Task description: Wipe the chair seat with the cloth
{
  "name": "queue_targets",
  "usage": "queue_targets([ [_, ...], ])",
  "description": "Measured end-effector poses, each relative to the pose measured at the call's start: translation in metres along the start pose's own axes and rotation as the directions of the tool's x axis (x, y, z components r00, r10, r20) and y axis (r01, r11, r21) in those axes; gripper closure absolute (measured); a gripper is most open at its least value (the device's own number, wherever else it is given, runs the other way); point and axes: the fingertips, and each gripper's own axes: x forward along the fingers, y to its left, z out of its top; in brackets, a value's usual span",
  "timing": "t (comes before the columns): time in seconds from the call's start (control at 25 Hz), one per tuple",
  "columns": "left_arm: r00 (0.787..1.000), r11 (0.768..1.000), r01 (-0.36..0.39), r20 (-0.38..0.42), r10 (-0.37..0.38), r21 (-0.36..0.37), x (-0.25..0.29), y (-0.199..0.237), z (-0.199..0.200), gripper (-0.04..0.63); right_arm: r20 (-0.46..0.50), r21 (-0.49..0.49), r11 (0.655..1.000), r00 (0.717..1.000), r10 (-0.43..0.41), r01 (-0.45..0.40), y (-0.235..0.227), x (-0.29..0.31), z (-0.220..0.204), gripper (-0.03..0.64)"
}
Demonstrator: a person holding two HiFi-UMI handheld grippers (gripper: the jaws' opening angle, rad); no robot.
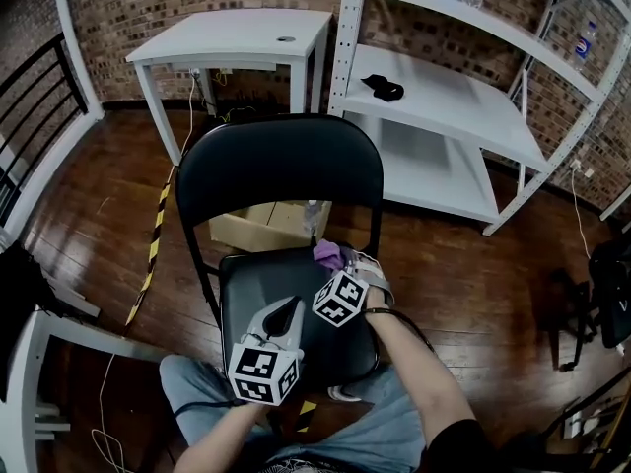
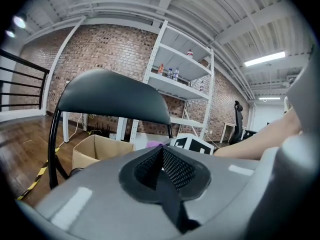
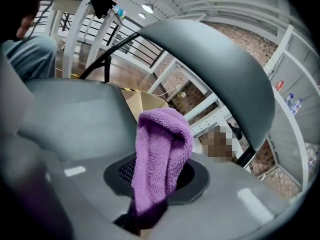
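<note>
A black folding chair stands in front of me, its seat (image 1: 258, 282) dark and glossy, its backrest (image 1: 281, 164) upright behind. My right gripper (image 1: 347, 264) is shut on a purple cloth (image 1: 328, 255) at the seat's back right corner; in the right gripper view the cloth (image 3: 160, 159) stands up folded between the jaws. My left gripper (image 1: 288, 315) hovers over the seat's front middle, jaws shut with nothing between them; its fingers (image 2: 165, 171) meet in the left gripper view, with the backrest (image 2: 112, 100) beyond.
A cardboard box (image 1: 264, 227) lies on the wooden floor behind the chair. A white table (image 1: 237, 39) and a white shelving unit (image 1: 454, 97) stand against the brick wall. Black railing (image 1: 30, 116) runs at the left. My knees (image 1: 197, 387) are at the seat's front.
</note>
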Motion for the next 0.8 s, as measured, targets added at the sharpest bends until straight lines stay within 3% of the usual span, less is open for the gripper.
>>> queue_targets([
  [0.44, 0.998, 1.000, -0.009, -0.058, 0.010, 0.012, 0.008, 0.019, -0.013, 0.589, -0.116, 0.042, 0.999, 0.993, 0.001, 0.003, 0.002, 0.072, -0.018, 0.526],
  [0.8, 0.998, 1.000, -0.030, -0.055, 0.030, 0.004, 0.009, 0.024, -0.020, 0.589, -0.130, 0.067, 0.997, 0.991, 0.038, -0.030, 0.023, 0.059, -0.034, 0.526],
])
